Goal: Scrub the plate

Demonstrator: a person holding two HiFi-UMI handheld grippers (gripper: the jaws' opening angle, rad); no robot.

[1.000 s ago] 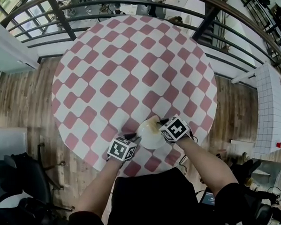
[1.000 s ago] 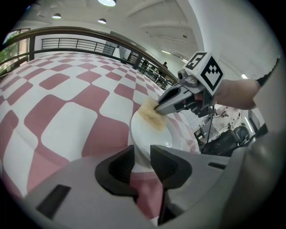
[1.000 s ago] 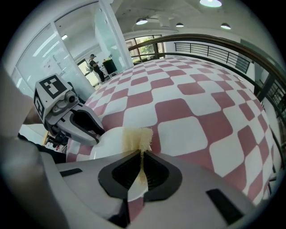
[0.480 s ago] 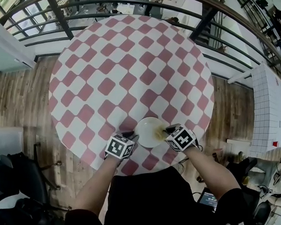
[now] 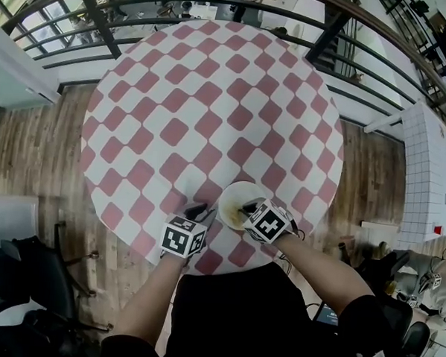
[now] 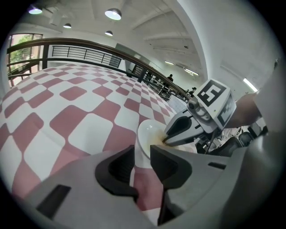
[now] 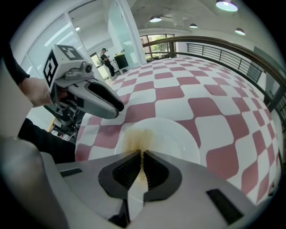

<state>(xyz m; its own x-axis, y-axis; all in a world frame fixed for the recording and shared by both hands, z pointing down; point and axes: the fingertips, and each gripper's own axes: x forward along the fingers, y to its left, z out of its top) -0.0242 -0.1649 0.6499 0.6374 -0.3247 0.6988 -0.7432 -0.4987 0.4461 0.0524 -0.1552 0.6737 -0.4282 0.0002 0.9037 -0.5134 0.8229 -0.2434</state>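
Plate: near the table's front edge, open checkered top beyond. Left gripper: narrow, clamping the plate's rim. Right gripper: pinching a yellowish pad (over the plate's stained patch).

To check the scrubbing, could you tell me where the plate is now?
In the head view the plate lies at the near edge of the checkered table, between the left gripper on its rim and the right gripper over it.

Plate: white, round, shallow, flat on checked surface by its near edge. Yellow-brown smear on inner face. Rim sits between my left gripper jaws. Thin yellowish pad, pinched in my right gripper, touches the smear.
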